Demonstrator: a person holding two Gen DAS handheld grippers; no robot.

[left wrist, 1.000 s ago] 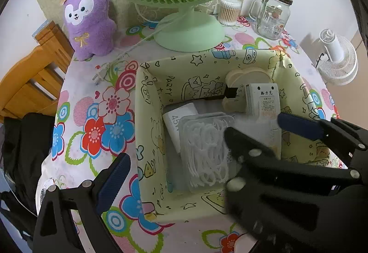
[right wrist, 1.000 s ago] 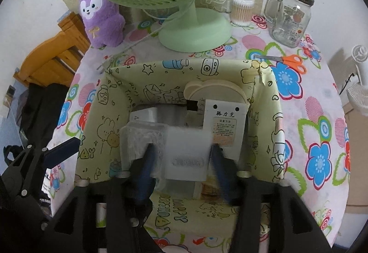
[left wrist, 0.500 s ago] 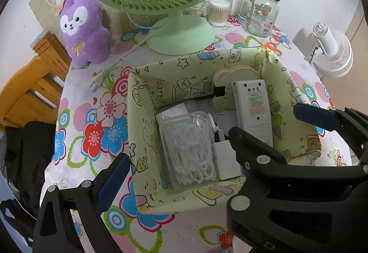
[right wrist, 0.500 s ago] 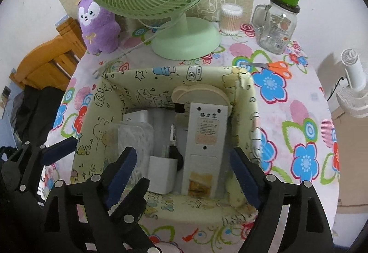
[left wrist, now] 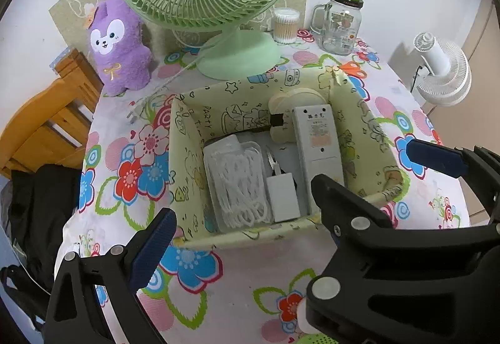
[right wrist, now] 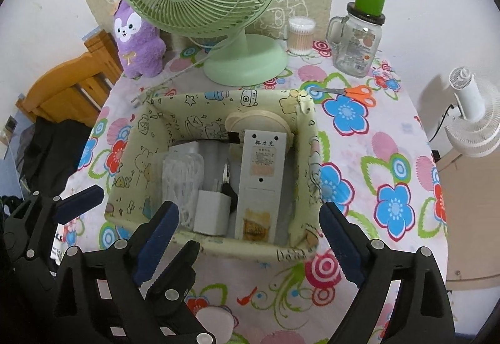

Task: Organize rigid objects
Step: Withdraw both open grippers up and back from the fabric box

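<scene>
white charger [right wrist: 212,212] beyond right gripper [right wrist: 248,237]

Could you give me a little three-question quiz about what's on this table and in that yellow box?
1. True or false: the white charger plug lies inside the yellow fabric box.
2. Which thing lies outside the box: A) long white remote-like device, B) orange-handled scissors, C) clear case of white floss picks?
3. Fill in: the right hand-held gripper is ____ and holds nothing.

Key: 1 true; 2 B; 3 open.
</scene>
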